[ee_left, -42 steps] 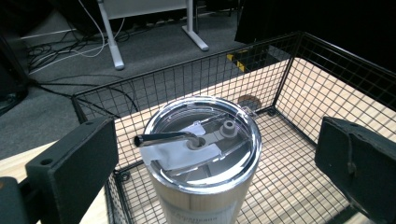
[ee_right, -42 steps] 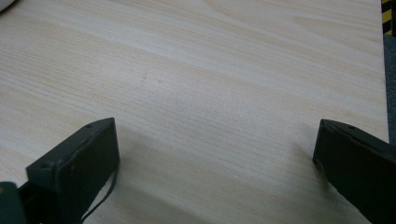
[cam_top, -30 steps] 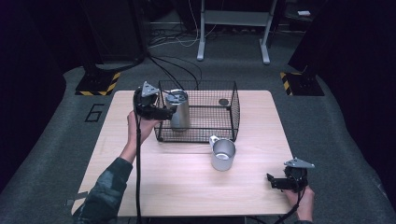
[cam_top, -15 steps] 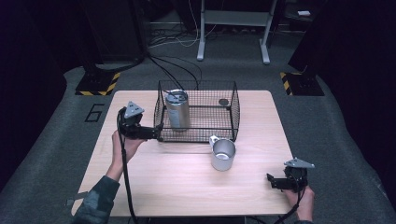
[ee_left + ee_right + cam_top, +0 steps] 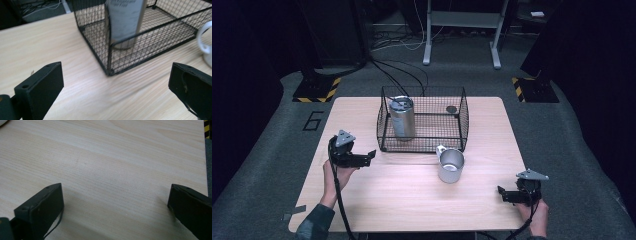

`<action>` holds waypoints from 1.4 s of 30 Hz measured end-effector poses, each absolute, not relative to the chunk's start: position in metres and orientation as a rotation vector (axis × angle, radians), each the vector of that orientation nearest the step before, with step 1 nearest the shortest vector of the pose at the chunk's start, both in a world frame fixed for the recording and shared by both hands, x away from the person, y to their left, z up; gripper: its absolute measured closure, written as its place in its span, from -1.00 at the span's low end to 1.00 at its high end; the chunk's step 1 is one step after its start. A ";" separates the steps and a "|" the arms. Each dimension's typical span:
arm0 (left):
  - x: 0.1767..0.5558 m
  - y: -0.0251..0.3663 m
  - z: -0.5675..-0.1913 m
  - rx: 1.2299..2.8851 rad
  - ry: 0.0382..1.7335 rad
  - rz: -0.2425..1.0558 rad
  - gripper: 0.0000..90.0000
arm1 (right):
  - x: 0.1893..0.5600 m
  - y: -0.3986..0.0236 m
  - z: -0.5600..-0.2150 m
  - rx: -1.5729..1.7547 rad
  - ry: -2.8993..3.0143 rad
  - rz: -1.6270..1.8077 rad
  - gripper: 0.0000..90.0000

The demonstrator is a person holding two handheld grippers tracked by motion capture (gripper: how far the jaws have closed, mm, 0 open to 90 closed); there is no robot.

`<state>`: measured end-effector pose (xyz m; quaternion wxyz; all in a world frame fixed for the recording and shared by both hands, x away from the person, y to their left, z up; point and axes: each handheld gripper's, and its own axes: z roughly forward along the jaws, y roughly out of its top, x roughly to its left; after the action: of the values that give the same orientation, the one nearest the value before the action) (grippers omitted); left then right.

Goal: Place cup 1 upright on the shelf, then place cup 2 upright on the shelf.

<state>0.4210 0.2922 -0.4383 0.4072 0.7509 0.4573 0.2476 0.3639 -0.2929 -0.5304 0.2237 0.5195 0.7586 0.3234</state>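
A black wire basket (image 5: 460, 119) stands at the middle back of the wooden table (image 5: 402, 200). Inside its left end stands an upright steel tumbler (image 5: 402, 118), seen through the mesh as a grey tumbler (image 5: 125, 22) in the left gripper view. A small dark disc (image 5: 451, 109) lies in the basket's right end. A metal mug (image 5: 450, 165) sits just in front of the basket. My left gripper (image 5: 371, 154) is open, low over the table left of the basket's front corner. My right gripper (image 5: 502, 192) is open near the front right corner, with bare wood between its jaws.
The basket's near corner (image 5: 110, 72) lies straight ahead of the left jaws, and the mug's white handle (image 5: 203, 37) shows at the far right of that view. Cables (image 5: 402, 75) run over the carpet behind the table. Striped floor blocks (image 5: 317, 89) flank the table's back corners.
My left gripper has drawn away from the tumbler and the basket, coming toward the person and lower over the table's left side. The tumbler stays standing in the basket. The right gripper has not moved.
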 end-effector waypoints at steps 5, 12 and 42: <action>0.424 0.307 -0.465 1.929 1.215 0.637 -1.00 | 0.364 -0.293 -0.530 1.434 2.093 0.892 -1.00; 0.433 0.326 -0.502 1.978 1.308 0.610 -1.00 | 0.364 -0.293 -0.530 1.433 2.093 0.892 -1.00; 0.446 0.346 -0.532 1.996 1.341 0.581 -1.00 | 0.355 -0.274 -0.505 1.488 2.102 1.065 -0.99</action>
<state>0.4456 0.3462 -0.5316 0.3280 0.7623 0.5120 0.2217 0.3546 -0.2738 -0.5052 0.1763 0.5257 0.7423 0.3763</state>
